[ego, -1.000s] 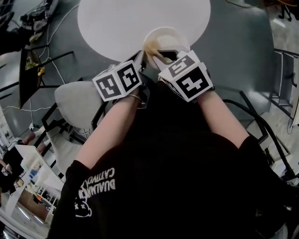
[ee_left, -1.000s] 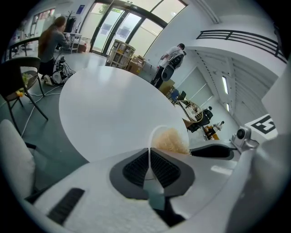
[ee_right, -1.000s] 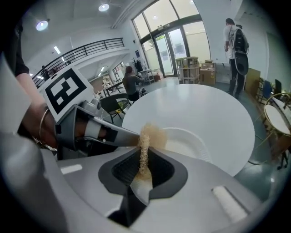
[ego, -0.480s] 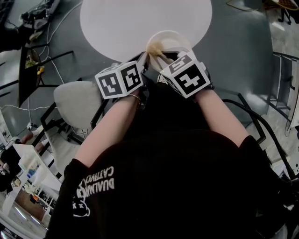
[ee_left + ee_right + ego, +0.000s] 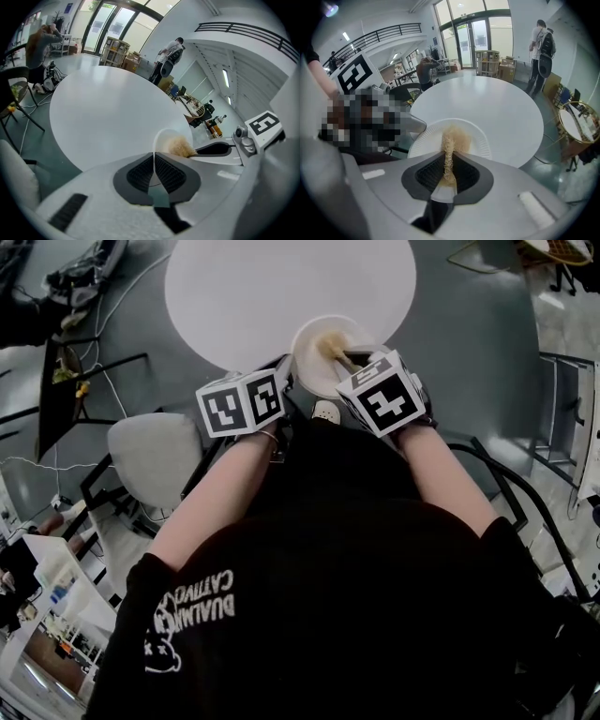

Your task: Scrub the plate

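Working at the near edge of a round white counter (image 5: 281, 287), we pinch the rim of the white plate (image 5: 480, 140) with the left tool (image 5: 153, 165), its jaws closed on that thin edge. Our right tool (image 5: 449, 172) clamps a tan fibrous scrubber (image 5: 452, 136) whose end lies on the plate. Grey floor (image 5: 478, 334) surrounds the counter; a grey chair (image 5: 155, 451) stands beside us, glass doors (image 5: 476, 33) beyond.
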Available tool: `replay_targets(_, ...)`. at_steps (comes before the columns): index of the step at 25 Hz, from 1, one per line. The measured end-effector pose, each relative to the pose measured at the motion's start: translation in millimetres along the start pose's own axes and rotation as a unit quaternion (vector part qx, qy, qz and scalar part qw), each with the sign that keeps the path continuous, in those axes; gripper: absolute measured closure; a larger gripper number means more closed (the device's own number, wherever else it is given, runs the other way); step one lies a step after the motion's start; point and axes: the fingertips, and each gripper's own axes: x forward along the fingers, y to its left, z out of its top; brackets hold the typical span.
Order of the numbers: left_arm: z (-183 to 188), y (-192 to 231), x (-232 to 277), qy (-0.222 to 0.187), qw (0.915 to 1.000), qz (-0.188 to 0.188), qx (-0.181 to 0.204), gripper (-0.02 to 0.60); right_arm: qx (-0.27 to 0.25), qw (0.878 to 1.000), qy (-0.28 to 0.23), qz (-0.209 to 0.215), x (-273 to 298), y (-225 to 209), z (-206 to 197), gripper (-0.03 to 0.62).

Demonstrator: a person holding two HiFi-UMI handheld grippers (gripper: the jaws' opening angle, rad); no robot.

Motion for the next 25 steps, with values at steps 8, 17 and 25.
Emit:
replay_targets(8,2,1,-1,0.010,0.9999,-0.002,0.003,0.568,0.009,0.999,0.010,-0.039,-13,-26,-6,0.542)
replay_targets(17,5,2,1,0.015,0.9998,-0.009,0.012,0.568,-0.018,0.997,0.015,-0.076,-23,-40,-12,0.539)
replay_targets(25,6,2,4,0.009,0.9999,-0.008,-0.003,0.568,-0.001,0.994,0.018,-0.111,-34,-68,-20,0.537)
